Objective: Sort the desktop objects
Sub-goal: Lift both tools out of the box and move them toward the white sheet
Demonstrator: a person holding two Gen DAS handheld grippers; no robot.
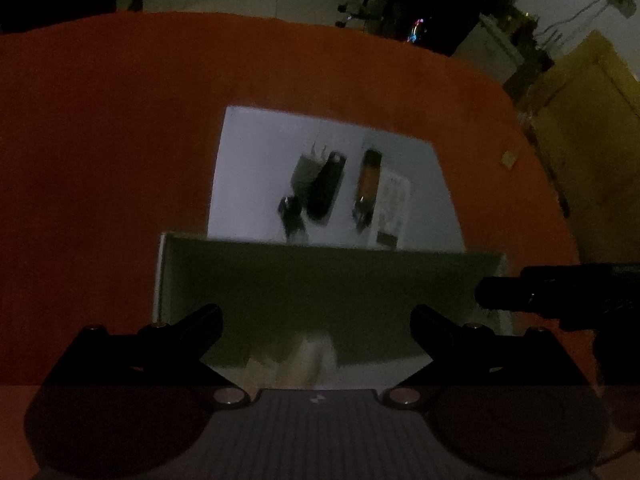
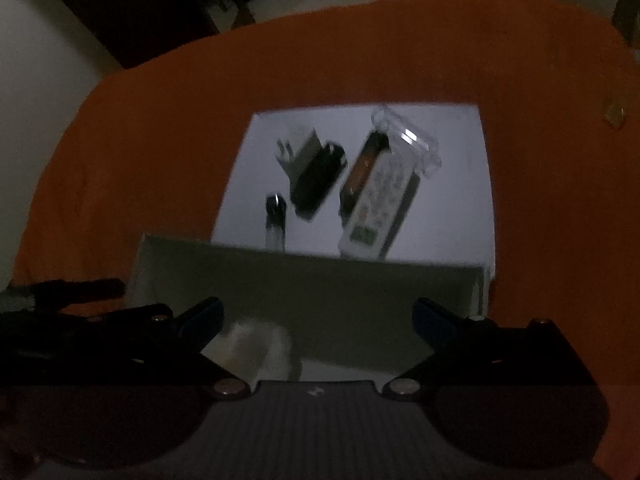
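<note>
The orange cloth (image 2: 400,52) is covering the table, and on it a white sheet (image 2: 448,200) is lying with the box (image 2: 312,284) standing at its near edge. The light is dim and both views are blurring, so a reach made now is risking a misjudged grasp.

On the sheet the things are lying close together: a white remote (image 2: 376,208) touching an amber-and-dark bar (image 2: 362,168), a clear plastic case (image 2: 412,144) at the remote's far end, a black block (image 2: 320,176) leaning against a grey folded piece (image 2: 298,152), and a small dark-capped tube (image 2: 275,216) just beside the box wall. Closing on one is likely nudging its neighbour, and the slick case is probably slipping easily.

Something pale (image 2: 256,348) is already sitting in the box.

The right gripper (image 2: 318,320) is hovering over the box, fingers spread wide, holding nothing. The left gripper (image 1: 316,328) is doing likewise beside it, also spread and unladen.
</note>
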